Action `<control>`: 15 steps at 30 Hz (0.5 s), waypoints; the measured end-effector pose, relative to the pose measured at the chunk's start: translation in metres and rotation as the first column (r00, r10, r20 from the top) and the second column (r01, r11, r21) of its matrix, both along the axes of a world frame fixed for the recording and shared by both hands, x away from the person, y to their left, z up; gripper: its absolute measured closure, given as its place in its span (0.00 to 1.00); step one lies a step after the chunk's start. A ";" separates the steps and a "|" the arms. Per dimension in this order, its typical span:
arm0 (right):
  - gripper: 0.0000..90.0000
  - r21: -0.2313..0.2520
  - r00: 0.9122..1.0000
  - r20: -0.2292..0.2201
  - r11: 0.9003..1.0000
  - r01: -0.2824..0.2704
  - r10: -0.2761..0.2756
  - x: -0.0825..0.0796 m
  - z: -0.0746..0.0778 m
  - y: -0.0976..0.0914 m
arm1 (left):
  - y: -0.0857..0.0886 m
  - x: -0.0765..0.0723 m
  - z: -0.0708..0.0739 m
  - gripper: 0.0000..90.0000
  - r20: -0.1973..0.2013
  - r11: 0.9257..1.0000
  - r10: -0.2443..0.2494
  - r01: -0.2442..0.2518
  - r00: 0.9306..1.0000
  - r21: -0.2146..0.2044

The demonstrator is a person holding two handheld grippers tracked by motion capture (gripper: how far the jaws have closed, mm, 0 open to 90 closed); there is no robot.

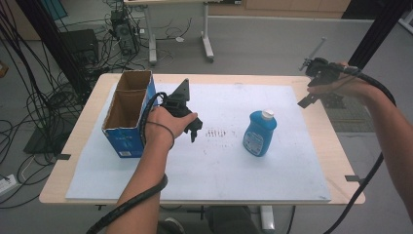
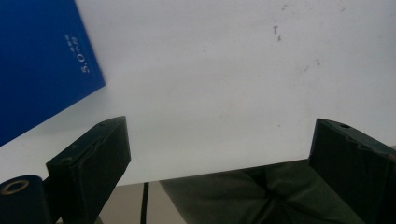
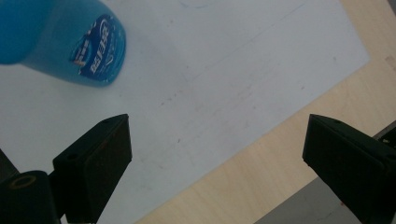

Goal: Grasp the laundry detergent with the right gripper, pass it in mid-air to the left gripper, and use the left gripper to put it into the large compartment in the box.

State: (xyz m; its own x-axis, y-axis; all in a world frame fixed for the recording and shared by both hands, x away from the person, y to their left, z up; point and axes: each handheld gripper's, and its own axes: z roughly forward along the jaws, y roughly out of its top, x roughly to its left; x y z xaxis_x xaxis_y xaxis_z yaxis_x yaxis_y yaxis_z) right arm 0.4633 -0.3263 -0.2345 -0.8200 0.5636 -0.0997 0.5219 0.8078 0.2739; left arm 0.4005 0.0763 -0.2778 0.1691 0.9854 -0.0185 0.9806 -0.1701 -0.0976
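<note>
The blue plastic bottle with the white cap point(image 3: 70, 42) is cut off by the top and left edges of the right gripper view, and its label print is smeared by blur. The blue cardboard box with the open top point(image 2: 42, 65) is clipped by the left edge of the left gripper view; only a corner of one wall is shown. In the high view, the small print on that box cannot be read, and the left gripper point(image 1: 194, 127) is largely covered by the hand.
</note>
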 end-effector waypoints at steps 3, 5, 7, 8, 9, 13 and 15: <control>0.09 0.040 1.000 -0.005 0.999 -0.013 0.013 -0.018 -0.013 -0.008 | 0.001 0.000 0.000 0.07 0.009 1.000 -0.001 0.001 1.000 -0.012; 0.09 0.055 1.000 -0.003 0.998 -0.013 0.014 -0.022 -0.016 -0.010 | 0.001 0.000 0.000 0.07 0.008 1.000 0.000 0.000 1.000 -0.013; 0.09 0.093 1.000 0.002 0.996 -0.004 0.004 -0.035 -0.023 -0.017 | 0.000 0.000 -0.002 0.07 0.003 1.000 -0.003 0.003 1.000 0.000; 0.09 0.093 1.000 0.002 0.996 -0.004 0.004 -0.035 -0.023 -0.017 | 0.000 -0.001 -0.003 0.07 0.003 1.000 -0.005 0.005 1.000 0.003; 0.09 0.107 1.000 0.016 0.994 -0.008 0.007 -0.045 -0.026 -0.019 | 0.000 -0.001 -0.003 0.07 0.000 1.000 -0.008 0.008 1.000 0.000; 0.09 0.118 0.999 0.035 0.993 -0.030 0.026 -0.065 -0.033 -0.021 | 0.000 -0.003 -0.005 0.07 0.001 1.000 -0.012 0.012 1.000 -0.010; 0.09 0.130 0.998 0.049 0.991 -0.031 0.025 -0.073 -0.037 -0.022 | 0.001 -0.004 -0.004 0.07 0.003 1.000 -0.014 0.014 1.000 -0.011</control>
State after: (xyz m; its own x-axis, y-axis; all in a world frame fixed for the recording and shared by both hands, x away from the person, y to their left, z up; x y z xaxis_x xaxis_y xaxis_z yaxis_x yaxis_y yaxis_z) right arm 0.3900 -0.3484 -0.2715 -0.8317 0.5513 -0.0659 0.4836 0.7776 0.4018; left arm 0.3969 0.0775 -0.2817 0.1825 0.9828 -0.0290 0.9785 -0.1844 -0.0924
